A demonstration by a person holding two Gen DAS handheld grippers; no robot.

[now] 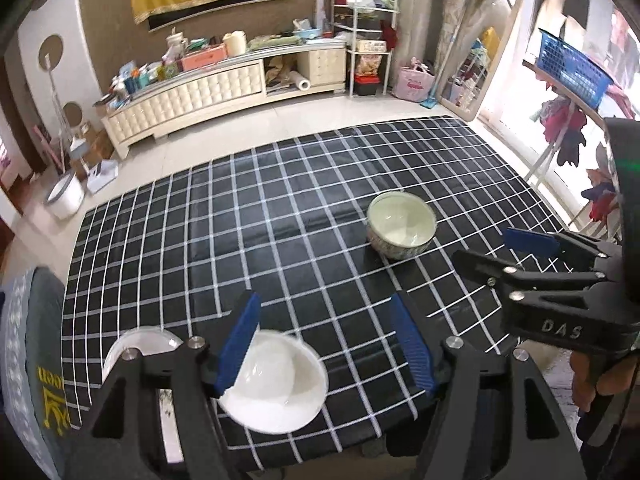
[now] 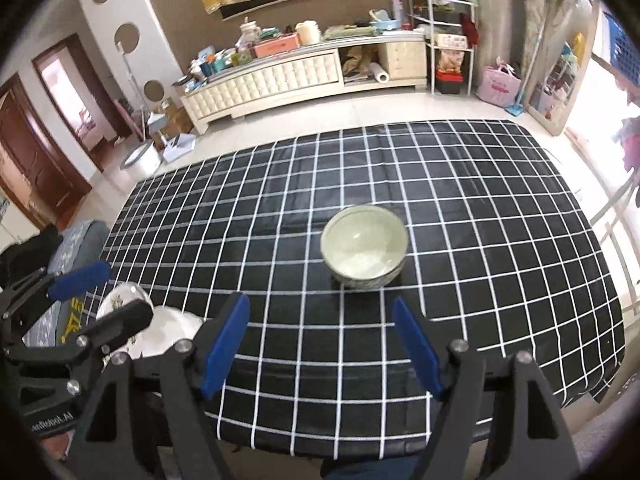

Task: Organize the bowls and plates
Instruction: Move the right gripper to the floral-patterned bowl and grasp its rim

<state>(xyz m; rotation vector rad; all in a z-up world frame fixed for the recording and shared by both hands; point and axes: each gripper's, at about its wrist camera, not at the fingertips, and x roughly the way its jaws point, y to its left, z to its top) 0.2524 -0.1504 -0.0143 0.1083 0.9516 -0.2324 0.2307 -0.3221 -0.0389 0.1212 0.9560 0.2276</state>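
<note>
A patterned bowl with a pale inside stands upright on the black checked tablecloth. A white plate lies near the table's front left edge, partly under my left gripper's left finger. A second white plate lies left of it, mostly hidden; both show in the right wrist view. My left gripper is open above the front edge. My right gripper is open, just short of the bowl, holding nothing; it also shows in the left wrist view.
A long cream TV cabinet crowded with items stands beyond the table. A white shelf rack, a pink bag and a leaning mirror are at the back right. A white bucket stands on the floor at left.
</note>
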